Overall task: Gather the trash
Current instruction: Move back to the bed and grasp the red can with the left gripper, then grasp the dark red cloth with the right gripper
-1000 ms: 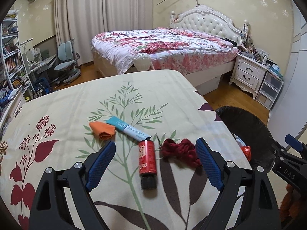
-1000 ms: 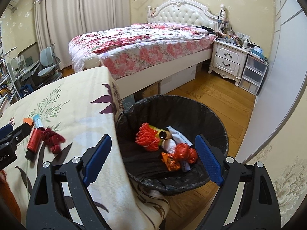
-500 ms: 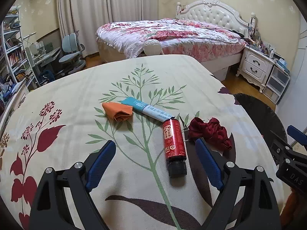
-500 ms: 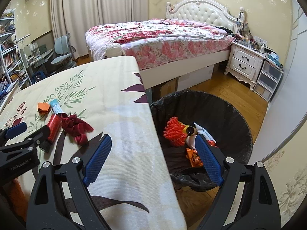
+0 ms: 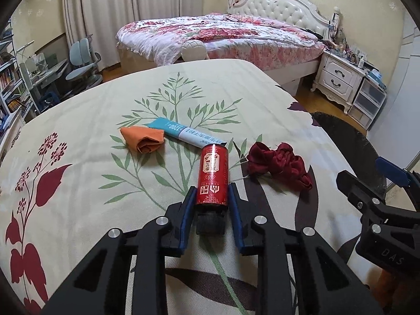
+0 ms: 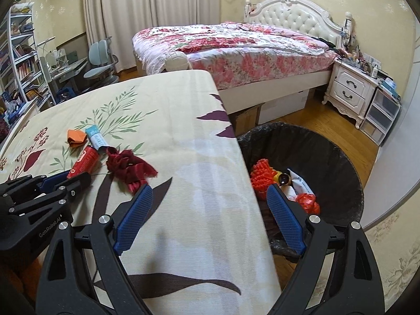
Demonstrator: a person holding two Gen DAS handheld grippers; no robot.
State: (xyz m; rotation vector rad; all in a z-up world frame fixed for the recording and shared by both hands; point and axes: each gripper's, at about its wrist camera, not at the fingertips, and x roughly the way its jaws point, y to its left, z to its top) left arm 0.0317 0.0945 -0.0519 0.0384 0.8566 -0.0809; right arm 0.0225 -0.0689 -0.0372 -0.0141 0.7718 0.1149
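While the left gripper (image 5: 212, 204) pinches the red can (image 5: 213, 177) (lying on the leaf-print tablecloth (image 5: 78, 120)), the right gripper (image 6: 210, 218) hangs spread wide and empty, with the black bin (image 6: 338, 157) just beyond the can's table edge.

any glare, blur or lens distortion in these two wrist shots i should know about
Left wrist view: heavy fisheye bending, dark corners; a bright glint streaks the red can held in the left gripper; sharp, no motion blur. Right wrist view: same barrel warp curving the table edge; soft even light; trash bin interior dark, contents readable; right gripper crisp.
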